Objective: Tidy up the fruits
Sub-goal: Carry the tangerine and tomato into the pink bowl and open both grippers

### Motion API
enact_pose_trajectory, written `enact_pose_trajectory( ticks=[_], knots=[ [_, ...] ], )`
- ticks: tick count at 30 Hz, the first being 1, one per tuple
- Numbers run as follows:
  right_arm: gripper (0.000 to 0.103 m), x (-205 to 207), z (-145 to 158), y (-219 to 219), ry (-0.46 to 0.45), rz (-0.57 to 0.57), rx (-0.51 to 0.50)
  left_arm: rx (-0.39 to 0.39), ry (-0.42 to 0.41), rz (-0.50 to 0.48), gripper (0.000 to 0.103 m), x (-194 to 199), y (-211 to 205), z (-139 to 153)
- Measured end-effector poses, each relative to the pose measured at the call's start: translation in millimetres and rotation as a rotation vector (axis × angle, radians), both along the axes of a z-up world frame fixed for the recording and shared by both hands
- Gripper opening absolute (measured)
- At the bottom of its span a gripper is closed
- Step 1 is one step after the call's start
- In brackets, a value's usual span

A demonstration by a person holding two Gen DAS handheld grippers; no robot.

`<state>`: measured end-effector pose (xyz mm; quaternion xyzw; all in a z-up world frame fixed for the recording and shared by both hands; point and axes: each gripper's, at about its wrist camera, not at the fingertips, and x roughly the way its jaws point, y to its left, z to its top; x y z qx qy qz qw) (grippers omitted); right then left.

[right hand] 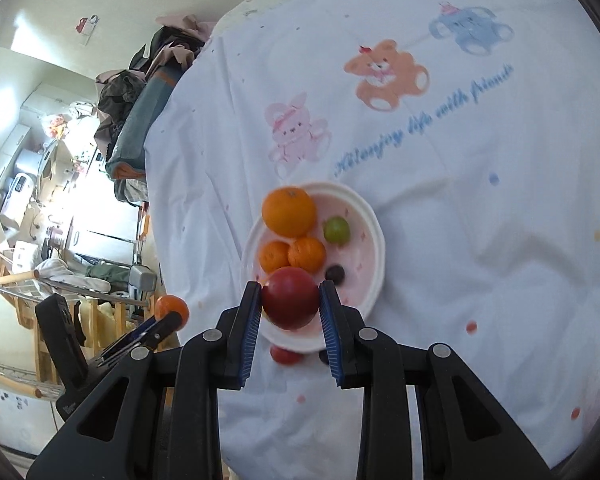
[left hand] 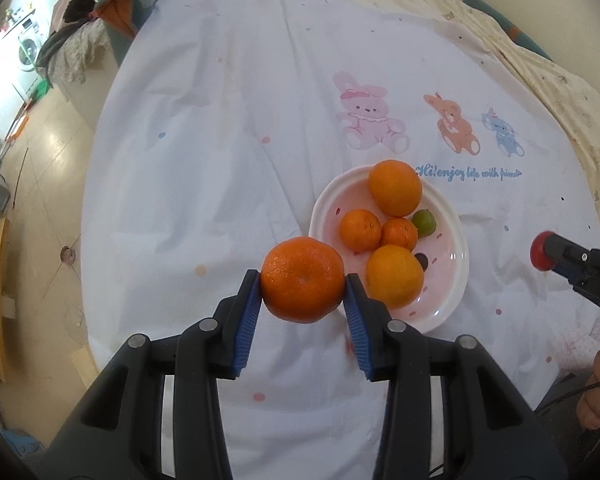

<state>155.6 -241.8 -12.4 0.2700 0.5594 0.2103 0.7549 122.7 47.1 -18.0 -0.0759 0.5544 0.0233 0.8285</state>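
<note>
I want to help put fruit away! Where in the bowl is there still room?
The bowl is crowded on its left side, where four oranges and the green fruit cluster. Its right half, beside the green fruit and the small dark fruit, is bare. The tangerine and red apple might fit there.

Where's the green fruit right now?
The green fruit sits in the white plate, on its right side in the left wrist view, beside the biggest orange.

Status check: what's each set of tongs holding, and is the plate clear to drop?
Left tongs shut on a round orange mandarin. Right tongs shut on a round red fruit. White plate crowded; bare patch on right side.
</note>
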Motion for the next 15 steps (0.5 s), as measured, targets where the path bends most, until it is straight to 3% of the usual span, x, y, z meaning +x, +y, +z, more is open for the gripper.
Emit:
enact_pose_trajectory(
  ticks=[7,12,15],
  knots=[
    [0.031,35.9,-8.1,4.1,0.012,0.001,-0.018,0.026,0.019,-0.026,0.037,34.9,-9.2,-10.6],
    [0.031,52.1,-30.7,6.7,0.043,0.008,-0.037,0.008,0.028,-0.041,0.037,48.3,-15.1,-27.6],
    [0.031,52.9,-47.0,9.2,0.06,0.019,-0.05,0.052,0.035,-0.075,0.037,49.2,-23.7,-38.3]
  ],
)
